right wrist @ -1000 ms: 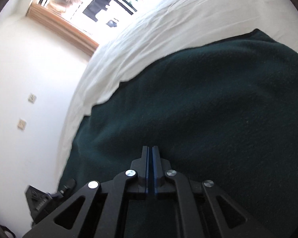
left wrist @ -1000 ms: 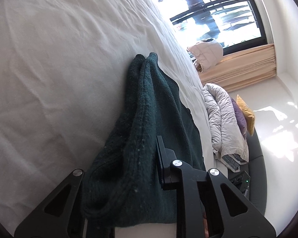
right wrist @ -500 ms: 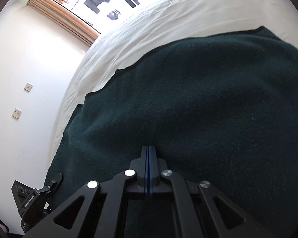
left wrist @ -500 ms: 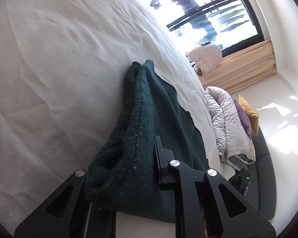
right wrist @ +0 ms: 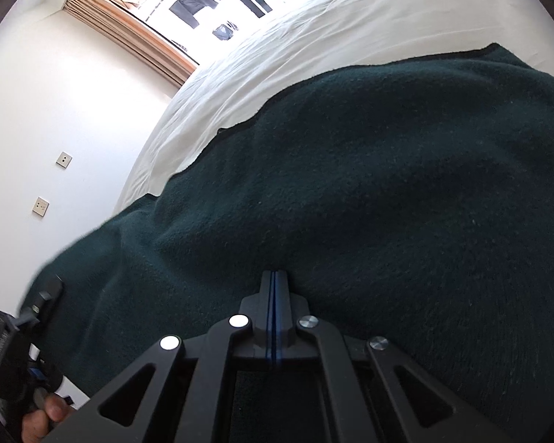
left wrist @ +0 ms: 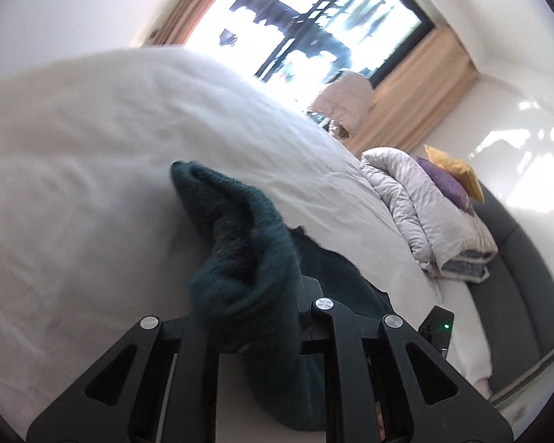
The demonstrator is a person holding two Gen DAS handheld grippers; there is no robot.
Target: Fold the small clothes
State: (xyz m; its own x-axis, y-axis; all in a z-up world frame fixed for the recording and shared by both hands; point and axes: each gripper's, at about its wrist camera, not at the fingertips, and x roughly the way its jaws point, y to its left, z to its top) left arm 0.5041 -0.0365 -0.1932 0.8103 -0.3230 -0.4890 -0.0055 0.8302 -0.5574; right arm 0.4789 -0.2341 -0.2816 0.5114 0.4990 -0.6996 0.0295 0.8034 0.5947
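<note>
A dark green knit garment (right wrist: 369, 192) lies spread on the white bed (right wrist: 314, 37). In the right wrist view my right gripper (right wrist: 275, 277) is shut, its tips resting on the cloth near its middle with nothing seen between them. In the left wrist view my left gripper (left wrist: 266, 295) is shut on a bunched edge of the garment (left wrist: 240, 243), held up off the sheet (left wrist: 74, 184). The cloth hides the left finger; the right finger (left wrist: 310, 288) shows beside it. My left gripper (right wrist: 37, 317) also appears at the lower left of the right wrist view, held by a hand (right wrist: 44, 421).
A folded pale duvet (left wrist: 424, 214) with a purple cushion (left wrist: 447, 181) and a yellow cushion (left wrist: 454, 170) sits on a dark sofa (left wrist: 517, 295) beside the bed. A window (left wrist: 314, 26) with tan curtains (left wrist: 417, 85) lies beyond. A white wall with sockets (right wrist: 40, 206) stands left.
My left gripper has risen and rolled, lifting the bunched green edge off the sheet. My right gripper has stayed in place on the garment.
</note>
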